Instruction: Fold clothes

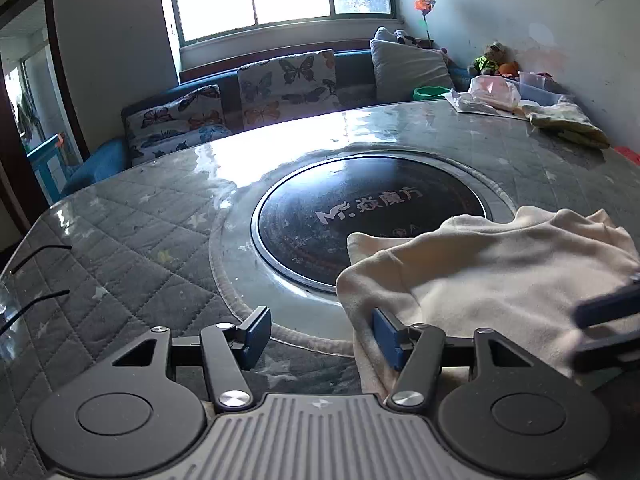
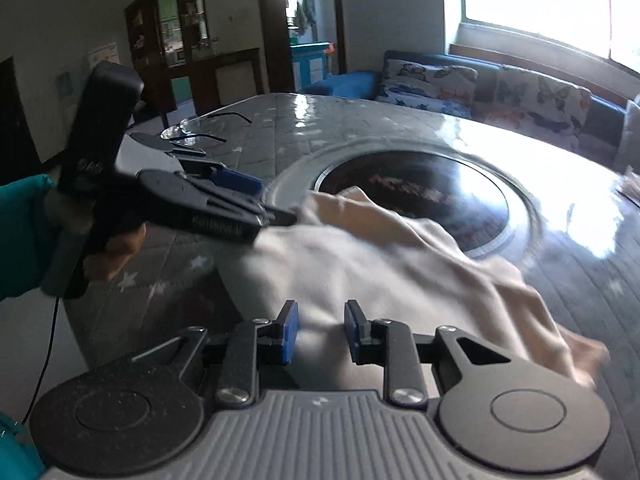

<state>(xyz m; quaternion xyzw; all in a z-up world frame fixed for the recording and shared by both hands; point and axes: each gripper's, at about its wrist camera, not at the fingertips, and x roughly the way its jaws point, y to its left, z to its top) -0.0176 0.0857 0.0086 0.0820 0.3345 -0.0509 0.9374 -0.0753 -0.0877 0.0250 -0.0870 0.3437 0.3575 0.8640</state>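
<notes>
A cream garment (image 1: 492, 276) lies crumpled on the round table, partly over the black cooktop disc (image 1: 360, 216). My left gripper (image 1: 322, 338) is open, its right finger (image 1: 386, 338) touching the garment's left edge. The right gripper shows blurred at the right edge of this view (image 1: 608, 320). In the right wrist view the garment (image 2: 380, 256) spreads ahead; my right gripper (image 2: 318, 330) is open, jaws apart just over the cloth's near edge. The left gripper (image 2: 276, 216), held by a hand in a teal sleeve, reaches the garment's far left corner.
The table has a quilted grey cover (image 1: 132, 236) under glass. Eyeglasses (image 2: 192, 128) lie at its left edge. A folded yellowish cloth (image 1: 568, 124), plastic bags and tubs (image 1: 496, 92) sit at the far right. A sofa with butterfly cushions (image 1: 280, 84) stands behind.
</notes>
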